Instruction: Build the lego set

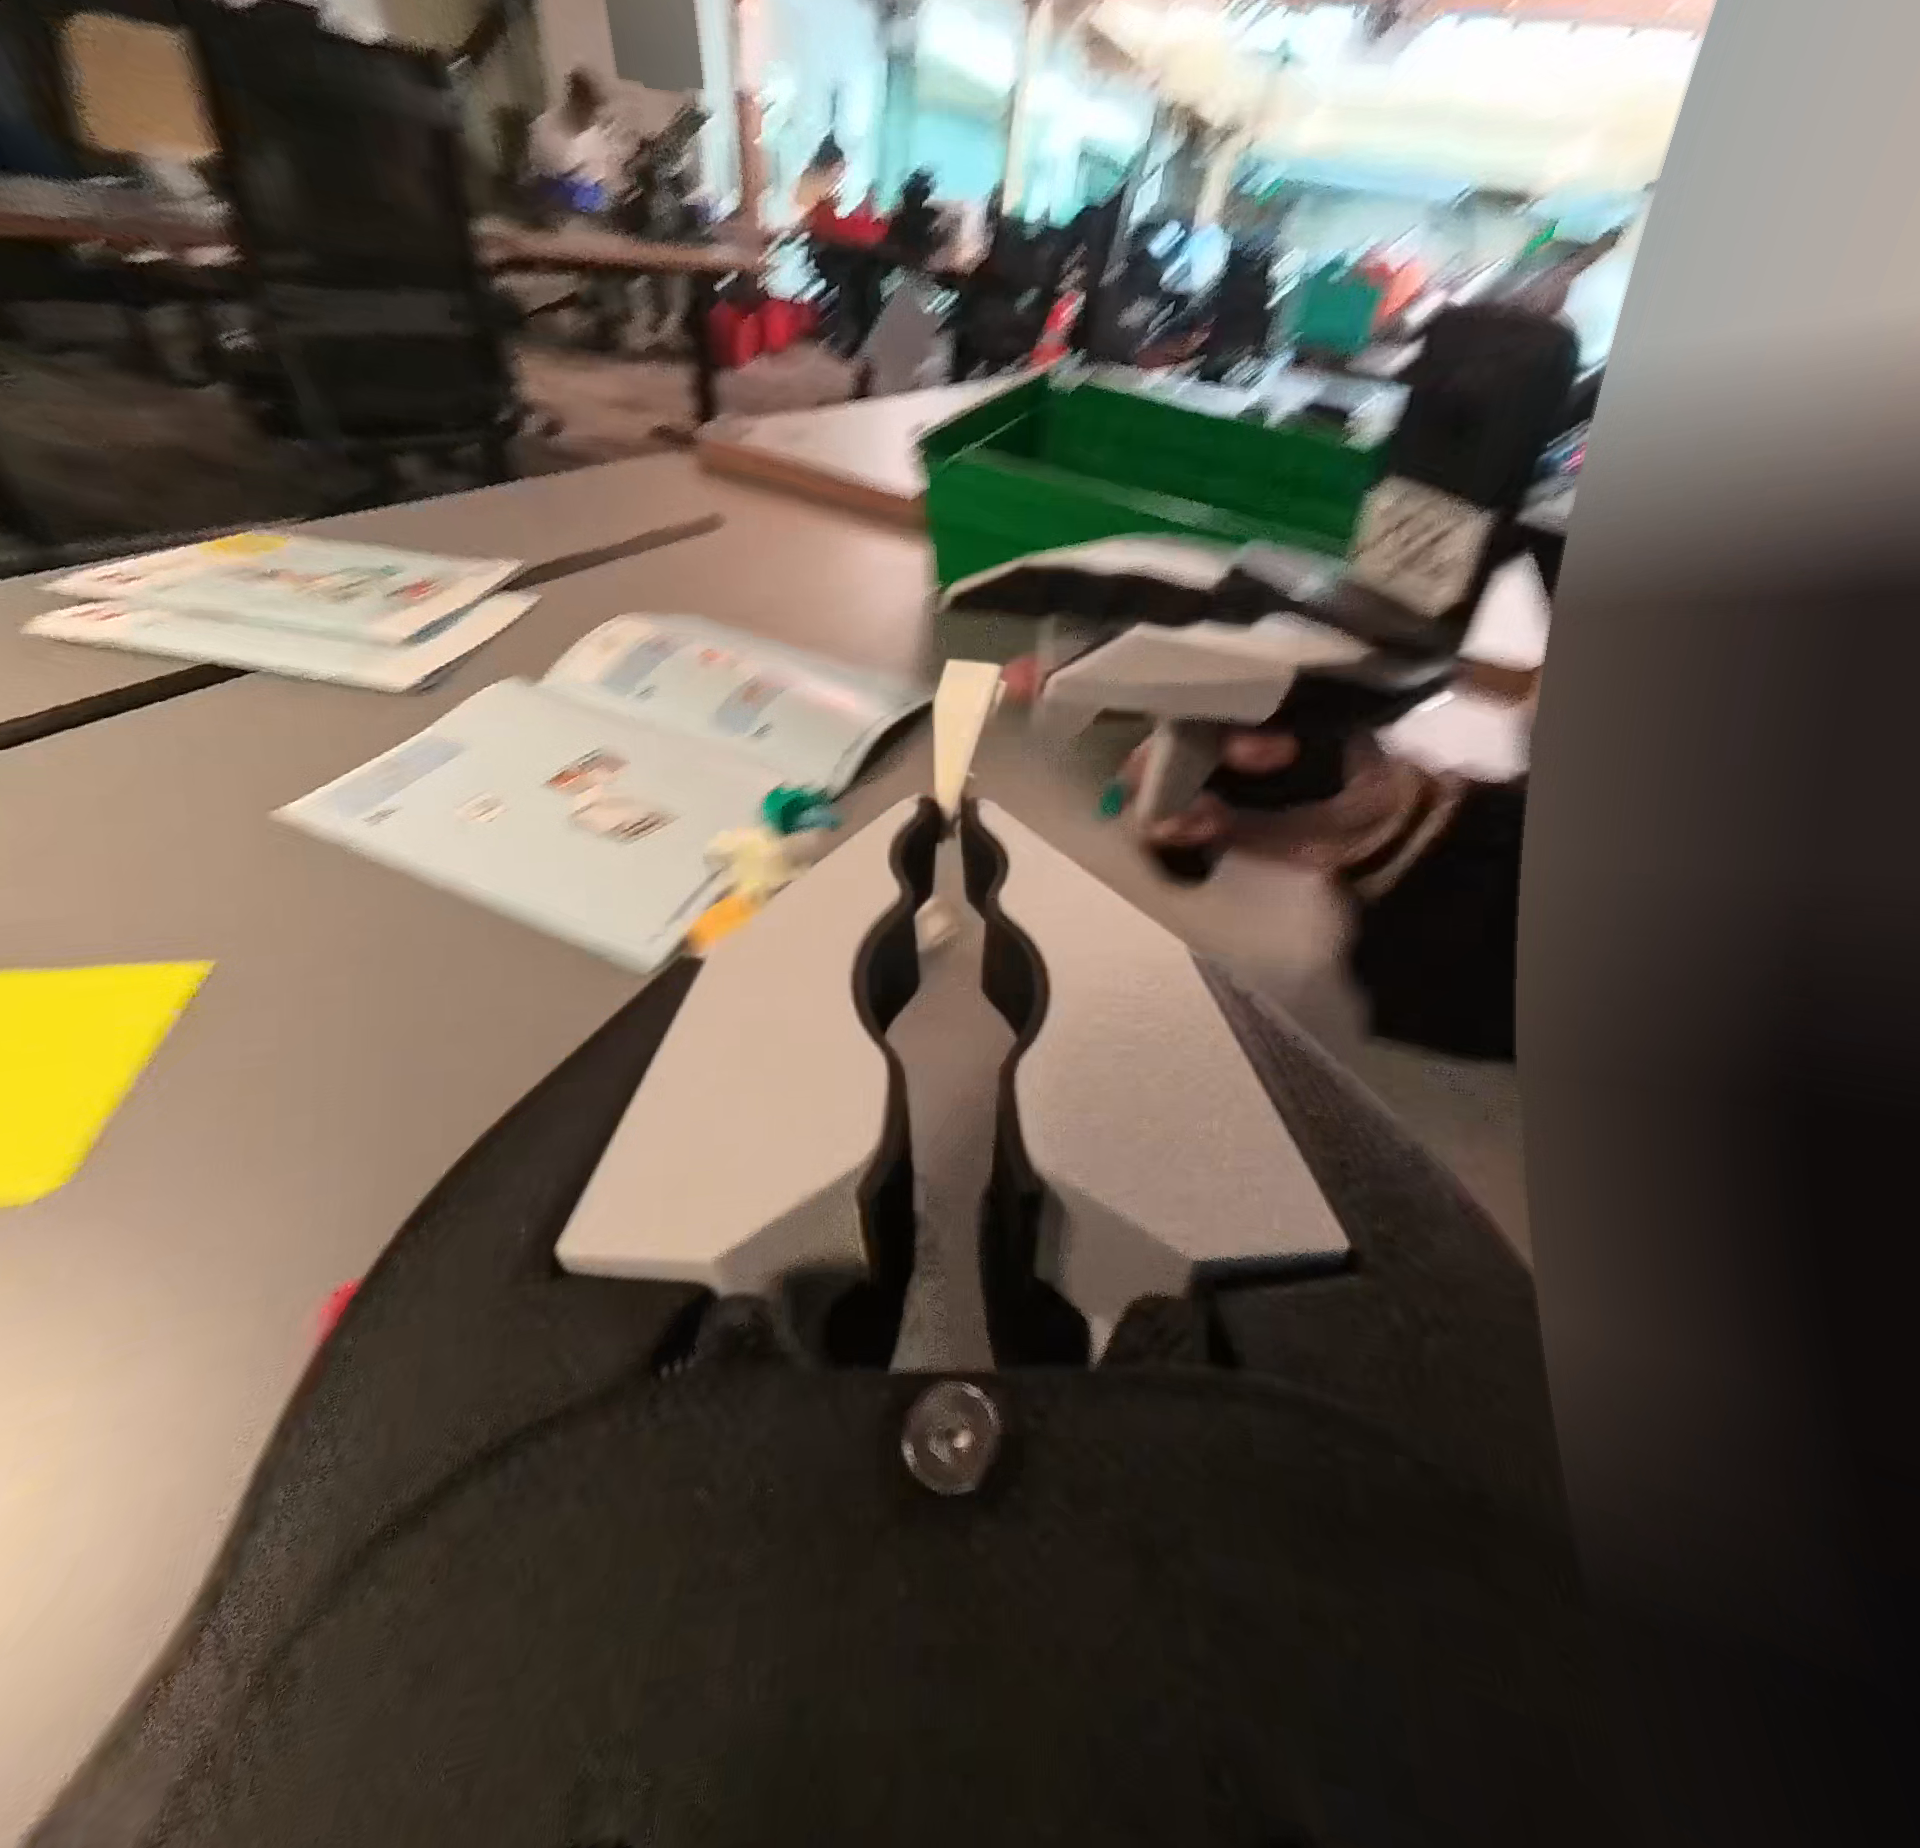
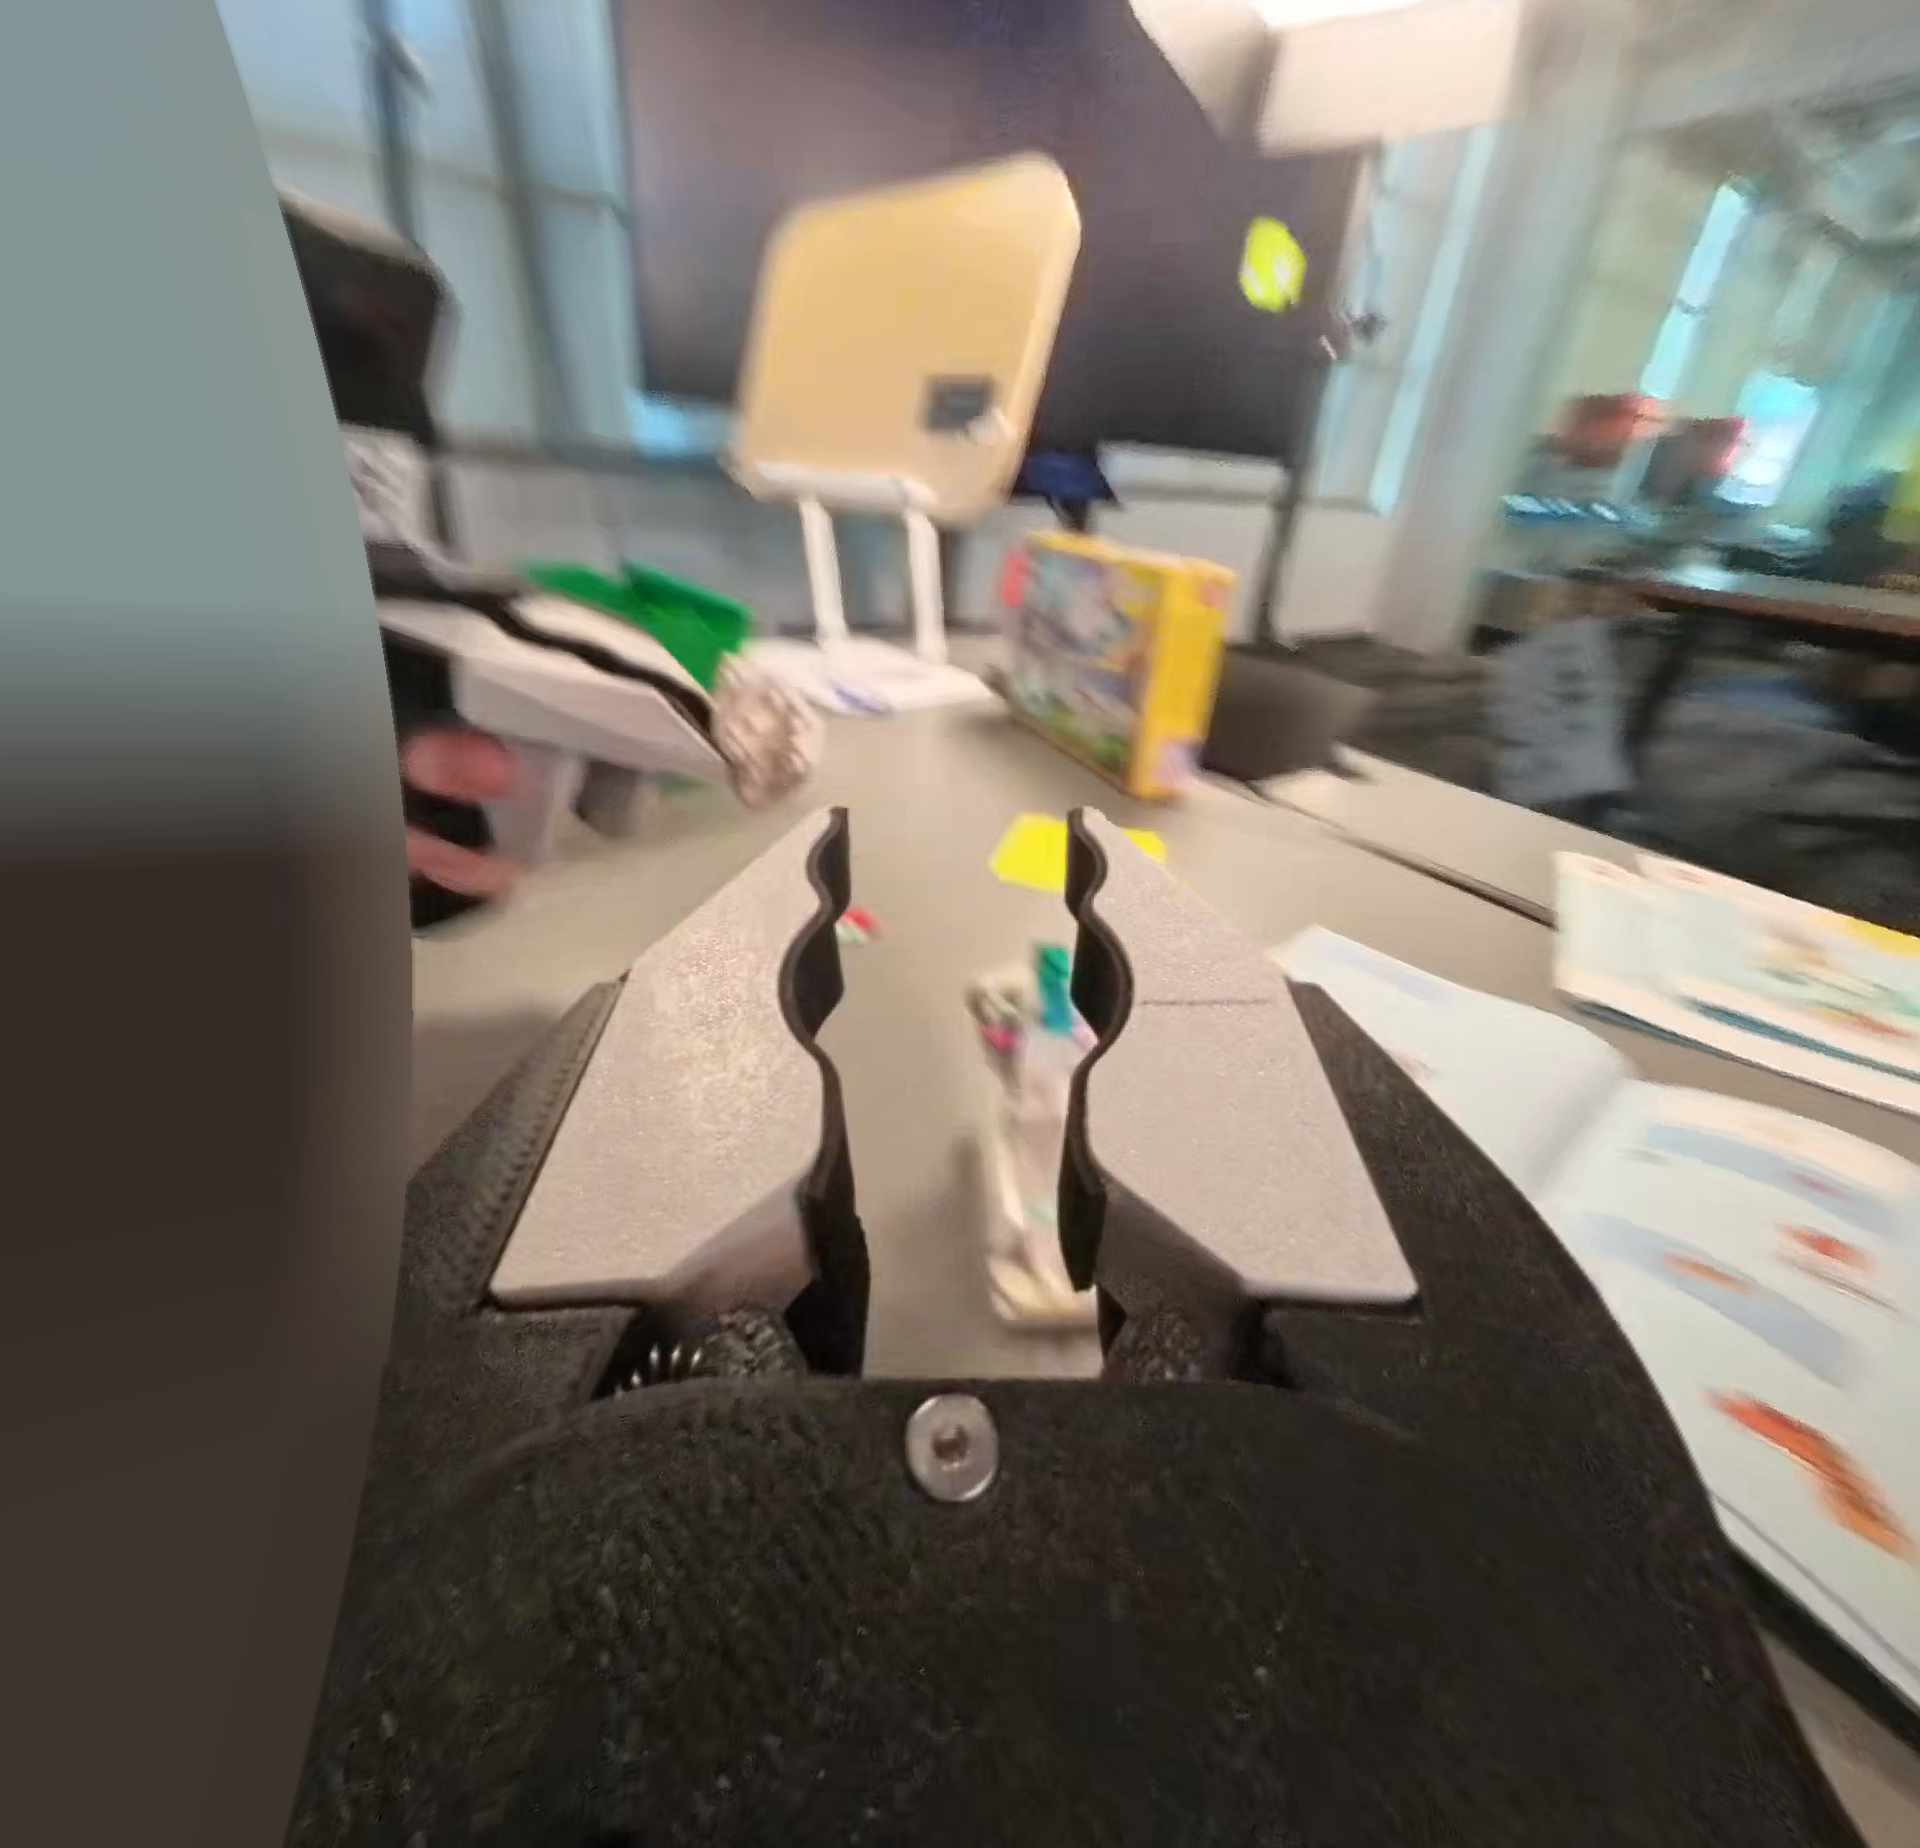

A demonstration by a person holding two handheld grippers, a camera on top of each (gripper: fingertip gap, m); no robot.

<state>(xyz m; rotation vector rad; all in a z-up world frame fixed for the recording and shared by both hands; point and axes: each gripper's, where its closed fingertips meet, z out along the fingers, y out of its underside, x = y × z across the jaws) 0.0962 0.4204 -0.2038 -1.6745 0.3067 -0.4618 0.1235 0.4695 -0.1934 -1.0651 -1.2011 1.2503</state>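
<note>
Left tongs [image 1: 943, 811] pinch cream piece [image 1: 964, 723]; right tongs [image 2: 956, 832] agape.

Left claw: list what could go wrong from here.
The left claw pinches only the bottom tip of a thin white piece; it could twist or slip out. Both views are motion-blurred, so a fast swing may fling it. The right claw hangs open above loose pieces and could scatter them.
</note>
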